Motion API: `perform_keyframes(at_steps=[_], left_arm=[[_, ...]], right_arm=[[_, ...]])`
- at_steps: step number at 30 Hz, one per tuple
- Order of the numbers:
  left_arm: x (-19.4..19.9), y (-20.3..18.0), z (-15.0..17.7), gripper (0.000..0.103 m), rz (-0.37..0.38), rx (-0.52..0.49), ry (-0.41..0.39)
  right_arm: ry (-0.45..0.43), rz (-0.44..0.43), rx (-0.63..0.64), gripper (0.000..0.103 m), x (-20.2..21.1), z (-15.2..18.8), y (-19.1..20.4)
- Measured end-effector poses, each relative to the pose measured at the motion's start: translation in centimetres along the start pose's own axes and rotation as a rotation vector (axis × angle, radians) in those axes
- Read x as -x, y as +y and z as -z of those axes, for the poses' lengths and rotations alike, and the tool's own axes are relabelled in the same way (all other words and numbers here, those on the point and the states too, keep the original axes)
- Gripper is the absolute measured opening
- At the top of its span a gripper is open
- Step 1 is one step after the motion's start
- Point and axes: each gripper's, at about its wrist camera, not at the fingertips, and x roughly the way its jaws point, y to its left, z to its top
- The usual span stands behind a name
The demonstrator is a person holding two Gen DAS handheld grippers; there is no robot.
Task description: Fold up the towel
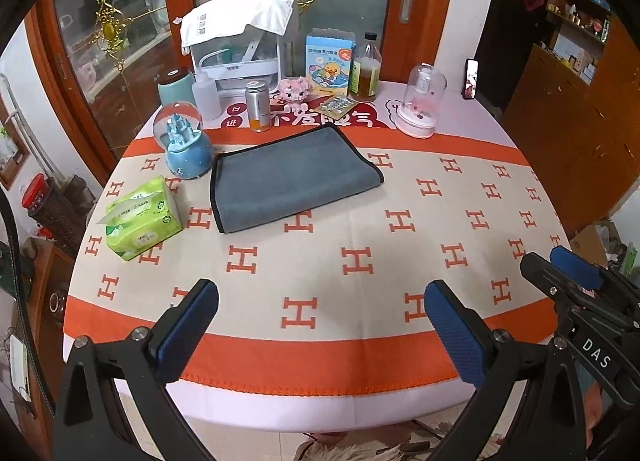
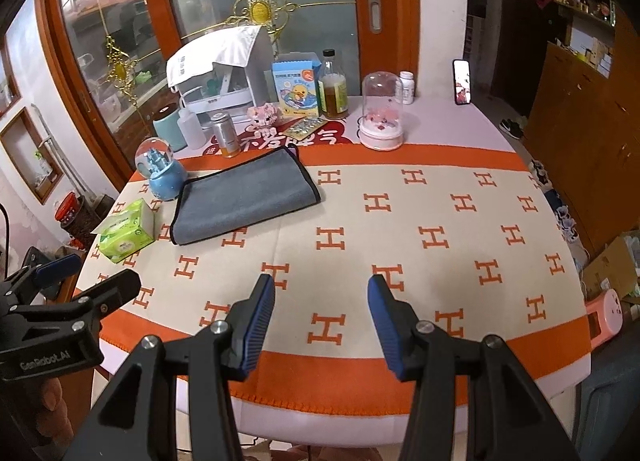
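Folded grey black-edged towel (image 1: 294, 177) at table's 11 o'clock; left gripper (image 1: 320, 325), right gripper (image 2: 322, 321) jaws released, holding nothing, well apart from it.

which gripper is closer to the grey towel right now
Left, though only slightly. The left gripper hangs open over the table's near edge, almost straight in front of the towel. The right gripper, also open, sits at the same near edge but further to the towel's right.

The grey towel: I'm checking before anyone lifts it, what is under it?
The grey towel lies folded flat on the orange-and-cream tablecloth, which shows all around it. No bulge is visible, but whatever lies directly beneath or between its layers is covered.
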Motion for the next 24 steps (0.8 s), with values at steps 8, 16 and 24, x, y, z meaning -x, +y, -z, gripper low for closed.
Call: perform_keyframes(at_steps=[8,16,24], left_arm=[[0.0,0.1,0.5,0.102,-0.001,0.022,0.008],[0.1,-0.2,1.1,0.102,-0.006,0.019,0.006],[0.5,-0.6,1.1,0.102,-0.015,0.022,-0.015]], right_arm=[[0.026,0.012,-0.017,0.049,-0.2,0.8,-0.1],[0.024,0.019,0.0,0.049,0.1,1.3,0.4],[0.015,0.02,-0.006,0.049,0.4,1.2,0.2]])
